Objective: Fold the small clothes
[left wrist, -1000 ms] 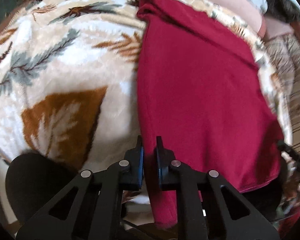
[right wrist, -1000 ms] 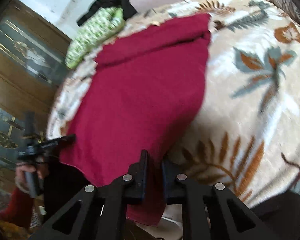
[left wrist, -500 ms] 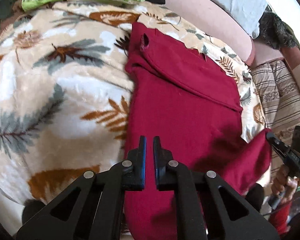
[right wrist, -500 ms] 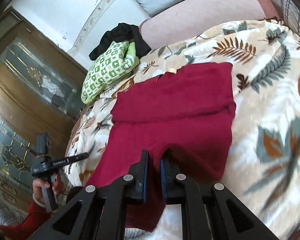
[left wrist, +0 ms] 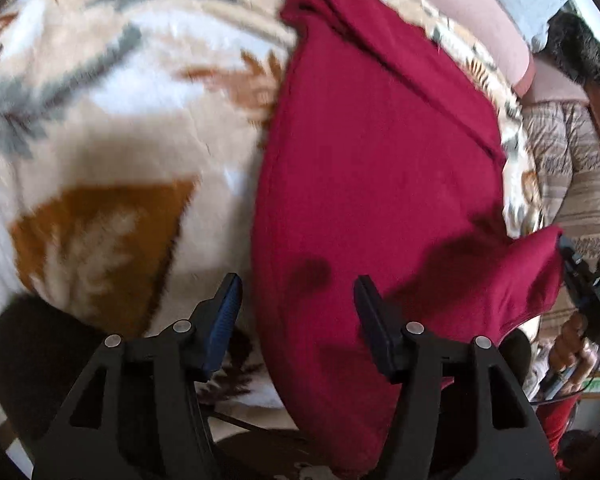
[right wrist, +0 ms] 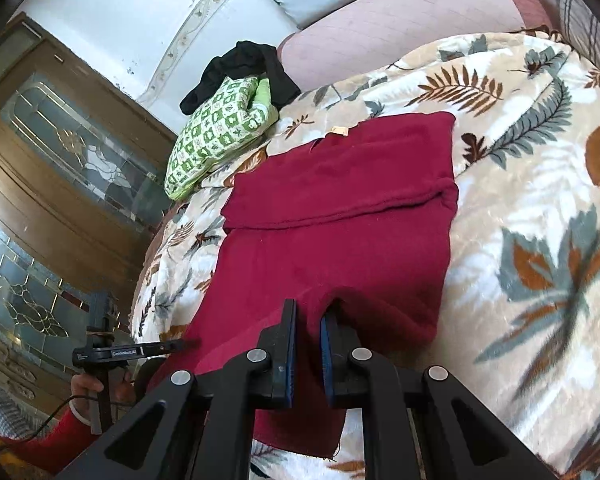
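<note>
A dark red garment (left wrist: pixel 372 168) lies flat on a leaf-patterned blanket (left wrist: pixel 112 128), its far end folded over in a band (right wrist: pixel 340 176). My left gripper (left wrist: pixel 296 300) is open just above the garment's near left edge, holding nothing. My right gripper (right wrist: pixel 308 320) is shut on the red garment (right wrist: pixel 332 256) at its near right corner and lifts that corner off the blanket. In the left wrist view the lifted corner (left wrist: pixel 536 264) stands up at the right, pinched by the right gripper (left wrist: pixel 572 260). The left gripper also shows at the left of the right wrist view (right wrist: pixel 180 345).
A green-and-white patterned cloth (right wrist: pixel 220 132) and a black garment (right wrist: pixel 244 68) lie at the far left of the bed. A pink bolster (right wrist: pixel 400 16) and grey pillow lie beyond. A wooden glass-panelled door (right wrist: pixel 60 184) stands at left. A striped cover (left wrist: pixel 572 168) lies at right.
My left gripper has opened and let go of the garment's near left edge, and dropped closer to the blanket. My right gripper stays shut on the near right corner, still raised.
</note>
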`<state>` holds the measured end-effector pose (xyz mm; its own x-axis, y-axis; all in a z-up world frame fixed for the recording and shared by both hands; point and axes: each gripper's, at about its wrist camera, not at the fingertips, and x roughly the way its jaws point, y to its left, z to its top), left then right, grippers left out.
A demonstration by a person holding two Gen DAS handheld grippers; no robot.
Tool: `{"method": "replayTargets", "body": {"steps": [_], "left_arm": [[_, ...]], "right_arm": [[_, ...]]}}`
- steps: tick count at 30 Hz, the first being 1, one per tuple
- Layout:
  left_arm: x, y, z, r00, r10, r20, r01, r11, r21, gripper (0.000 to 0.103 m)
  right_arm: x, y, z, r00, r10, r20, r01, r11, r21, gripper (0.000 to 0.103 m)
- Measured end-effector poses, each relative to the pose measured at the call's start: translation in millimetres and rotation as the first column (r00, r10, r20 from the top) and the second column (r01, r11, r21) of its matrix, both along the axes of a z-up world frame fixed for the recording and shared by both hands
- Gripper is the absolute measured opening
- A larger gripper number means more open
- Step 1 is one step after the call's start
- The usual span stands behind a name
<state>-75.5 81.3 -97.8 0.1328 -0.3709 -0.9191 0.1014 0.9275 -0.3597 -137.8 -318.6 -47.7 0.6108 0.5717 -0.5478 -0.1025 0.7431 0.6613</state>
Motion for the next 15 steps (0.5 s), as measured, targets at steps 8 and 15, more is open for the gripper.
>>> {"method": "replayTargets", "body": {"steps": [8,15], "left_arm": [[6.5,-14.6,25.3,0.991,-0.099,0.089,0.101,0.995,-0.024,0.005],[76.7,-26.1,86.7,0.969,-0.048,0.242,0.083,0.987,-0.137,0.005]], "right_arm": [[-2.4,-7.2,-5.6,1.0,-0.002,-0.006,0.002,0.999,0.033,0.01],[54.3,-25.6,19.4,0.997,-0.057,0.059,0.052,0.996,0.075,0.01]]}}
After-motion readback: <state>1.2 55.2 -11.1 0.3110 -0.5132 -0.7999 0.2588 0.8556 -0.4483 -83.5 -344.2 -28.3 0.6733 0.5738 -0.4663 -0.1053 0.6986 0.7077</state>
